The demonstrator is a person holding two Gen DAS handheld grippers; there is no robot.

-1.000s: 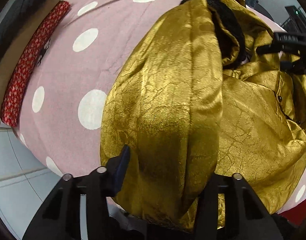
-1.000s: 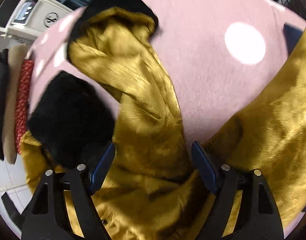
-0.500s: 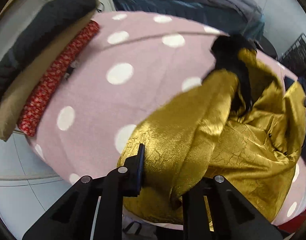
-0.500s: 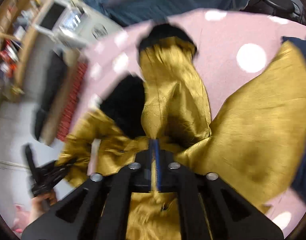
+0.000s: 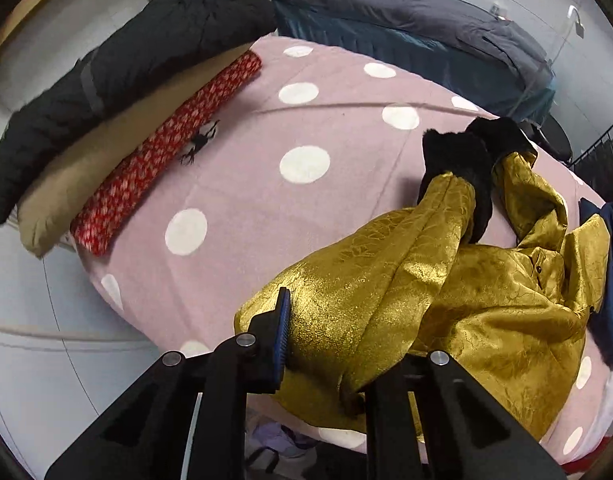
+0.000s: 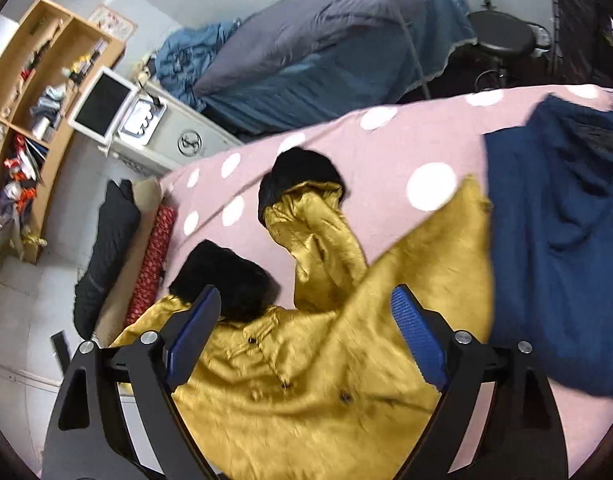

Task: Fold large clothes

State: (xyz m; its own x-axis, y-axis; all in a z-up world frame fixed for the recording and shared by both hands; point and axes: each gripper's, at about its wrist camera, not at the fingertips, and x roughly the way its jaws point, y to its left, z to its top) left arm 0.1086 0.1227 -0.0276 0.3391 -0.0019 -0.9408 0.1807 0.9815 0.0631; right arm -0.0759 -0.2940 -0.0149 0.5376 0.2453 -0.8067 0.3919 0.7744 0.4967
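A shiny gold jacket [image 5: 446, 292] with black fur cuffs [image 5: 462, 160] lies crumpled on a pink blanket with white dots [image 5: 242, 184]. My left gripper [image 5: 334, 344] is open, its fingers on either side of a fold at the jacket's near edge. The jacket also shows in the right wrist view [image 6: 330, 364] with both fur cuffs [image 6: 226, 280]. My right gripper [image 6: 306, 332] is open and empty, a little above the jacket's buttoned front.
A stack of folded clothes, black [image 5: 118, 68], tan and red-patterned [image 5: 166, 152], lies at the blanket's left edge. A dark blue garment [image 6: 562, 236] lies to the right of the jacket. A bed with grey bedding [image 6: 326, 52], a stool [image 6: 502, 40] and shelves [image 6: 38, 92] stand beyond.
Both grippers have pulled back and up from the jacket. My right gripper was shut on the gold cloth half a second ago and is now open, the cloth dropped.
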